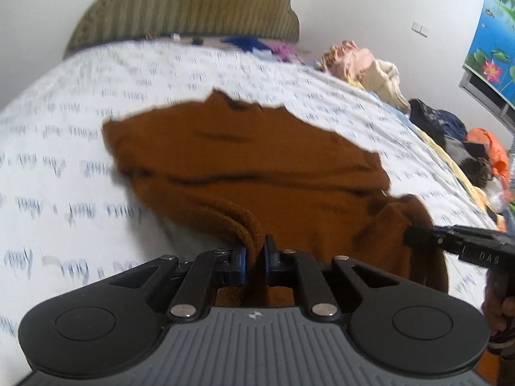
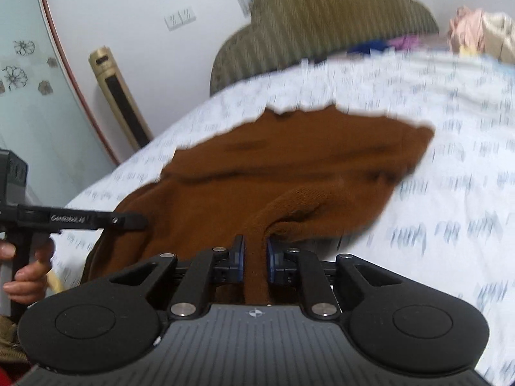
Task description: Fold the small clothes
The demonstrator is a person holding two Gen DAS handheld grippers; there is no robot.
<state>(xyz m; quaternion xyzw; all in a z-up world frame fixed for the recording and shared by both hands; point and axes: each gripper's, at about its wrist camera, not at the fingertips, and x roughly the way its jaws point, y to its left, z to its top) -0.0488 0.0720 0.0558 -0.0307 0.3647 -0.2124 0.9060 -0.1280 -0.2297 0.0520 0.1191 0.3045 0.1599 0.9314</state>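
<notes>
**Ana:** Left wrist view first. What do you make out?

**Ben:** The left gripper point(image 1: 256, 254) has its blue pads drawn in narrow, pinching a thick rolled edge of the brown knitted garment point(image 1: 248, 167). The cloth runs up from the pads and spreads over the white printed bedsheet point(image 1: 64, 160). Its far edge looks ragged, but the picture is blurred there.

**Ana:** And the other tool?

**Ben:** The right gripper point(image 1: 410, 233) comes in from the right edge, its black tip buried in a bunched corner of the same garment. From this side I cannot tell how its jaws stand. Behind, a green ribbed headboard point(image 1: 193, 3), and a pile of clothes point(image 1: 363, 61) along the bed's right side.

**Ana:** Right wrist view, then.

**Ben:** Here the right gripper point(image 2: 256, 254) shows plainly: pads narrow, with a strip of the brown knitted garment point(image 2: 289, 160) clamped between them and trailing back under the body. The rest lies across the bedsheet point(image 2: 450, 193), partly doubled over near the pads.

**Ana:** Left tool visible?

**Ben:** Yes, the left gripper point(image 2: 141, 220) reaches in from the left with its tip at the garment's edge, and a hand point(image 2: 27, 276) holds its grip. The headboard point(image 2: 322, 16) stands behind, and a tall gold column unit point(image 2: 119, 96) stands by the wall.
</notes>
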